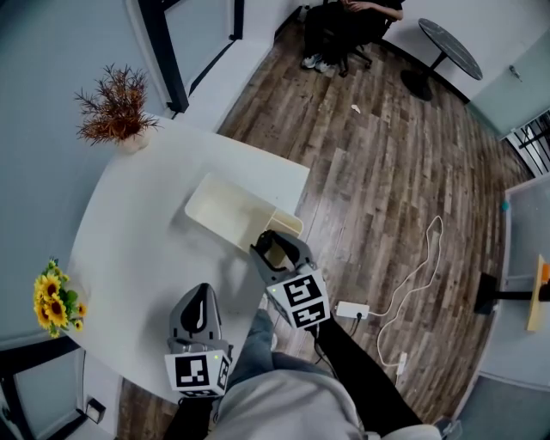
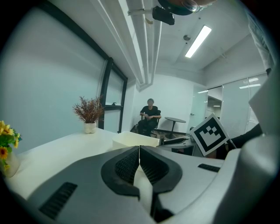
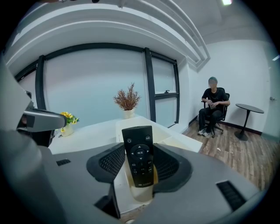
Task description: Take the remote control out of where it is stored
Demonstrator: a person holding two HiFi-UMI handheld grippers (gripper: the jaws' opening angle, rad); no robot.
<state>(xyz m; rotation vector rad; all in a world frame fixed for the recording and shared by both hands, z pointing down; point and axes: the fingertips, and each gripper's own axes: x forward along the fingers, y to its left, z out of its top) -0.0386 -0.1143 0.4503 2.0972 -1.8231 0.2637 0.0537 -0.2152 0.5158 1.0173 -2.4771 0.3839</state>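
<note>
A black remote control (image 3: 139,155) stands upright in a small cream holder (image 3: 142,193) at the right end of a long cream tray (image 1: 225,210) on the white table (image 1: 137,232). My right gripper (image 3: 139,162) has its pads against both sides of the remote and is shut on it. In the head view the right gripper (image 1: 277,246) hangs over that holder (image 1: 290,225) near the table's right edge, and the remote is barely visible there. My left gripper (image 1: 199,302) rests lower left over the table; in its own view the left gripper (image 2: 139,162) is shut and holds nothing.
A vase of dried twigs (image 1: 120,129) stands at the table's far corner and sunflowers (image 1: 53,301) at its left edge. On the wooden floor lie a power strip (image 1: 352,309) with a white cable. A seated person (image 1: 348,21) and a round table (image 1: 451,47) are far off.
</note>
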